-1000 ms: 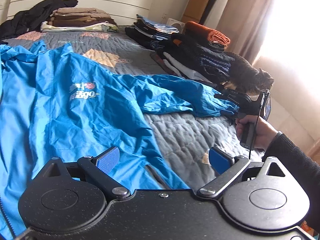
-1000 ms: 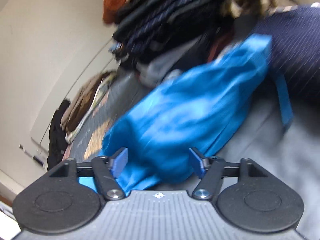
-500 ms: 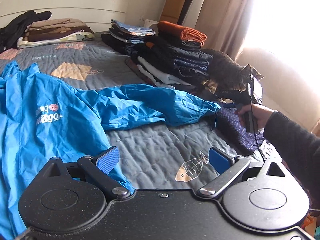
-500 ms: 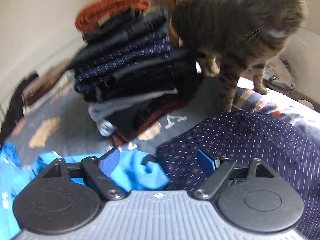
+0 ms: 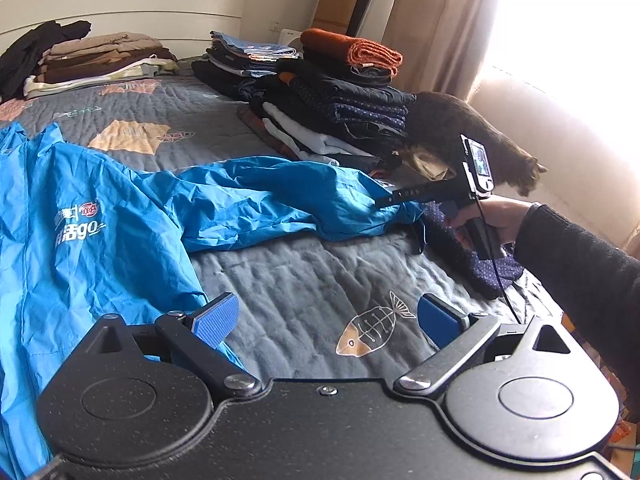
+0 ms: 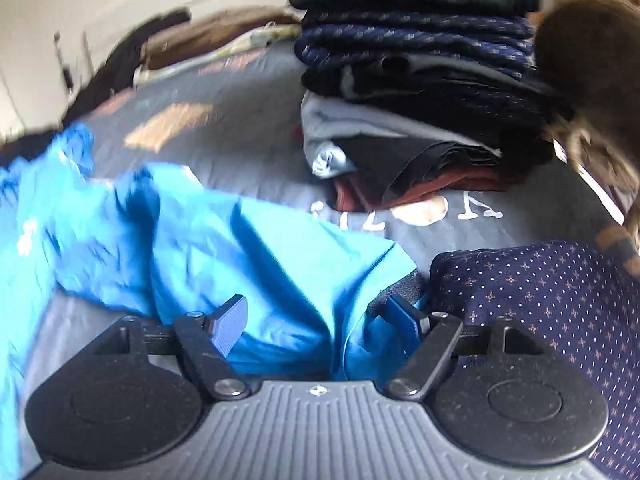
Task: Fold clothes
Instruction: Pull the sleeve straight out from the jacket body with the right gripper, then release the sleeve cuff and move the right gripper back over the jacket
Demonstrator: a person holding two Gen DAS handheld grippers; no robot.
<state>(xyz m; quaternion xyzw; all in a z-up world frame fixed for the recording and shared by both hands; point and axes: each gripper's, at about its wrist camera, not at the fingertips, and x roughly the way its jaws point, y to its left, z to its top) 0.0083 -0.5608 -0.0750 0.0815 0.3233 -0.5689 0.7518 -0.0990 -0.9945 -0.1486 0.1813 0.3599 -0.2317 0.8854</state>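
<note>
While the jacket point(image 5: 100, 216) lies spread across the bed point(image 5: 304, 280), its body flat towards the headboard side and one sleeve point(image 5: 280, 200) stretched away from the body towards the stack point(image 5: 340, 112), the right gripper point(image 6: 316, 320) sits low at that sleeve's cuff. Its fingers point(image 6: 230, 324) stand apart with the blue cloth bunched between them, not yet pinched; the placement suggests the sleeve end is about to be taken and carried back over the body as a first fold. The left gripper point(image 5: 328, 320) hovers over bare quilt just beside the jacket's hem, fingers point(image 5: 214, 320) wide open and holding nothing, probably waiting to pin or lift that edge.

The jacket is thin, slick shell fabric, bright blue, creased in sharp ridges, with a white printed logo point(image 5: 78, 224) on the chest. It will likely slide and spring out of a fold unless pressed. The bed cover is grey quilted cotton, puckered along its stitching, with a fish-bone print point(image 5: 372, 328). Beside the cuff, on the side away from the jacket's body, lies a navy dotted garment point(image 6: 540, 300), soft and loosely heaped, touching the cuff or nearly so. The stack is neat flat slabs of dark knits topped by an orange ribbed roll point(image 5: 352, 50). A cat point(image 5: 472, 136) stands behind the stack, close enough to get in the way.
</note>
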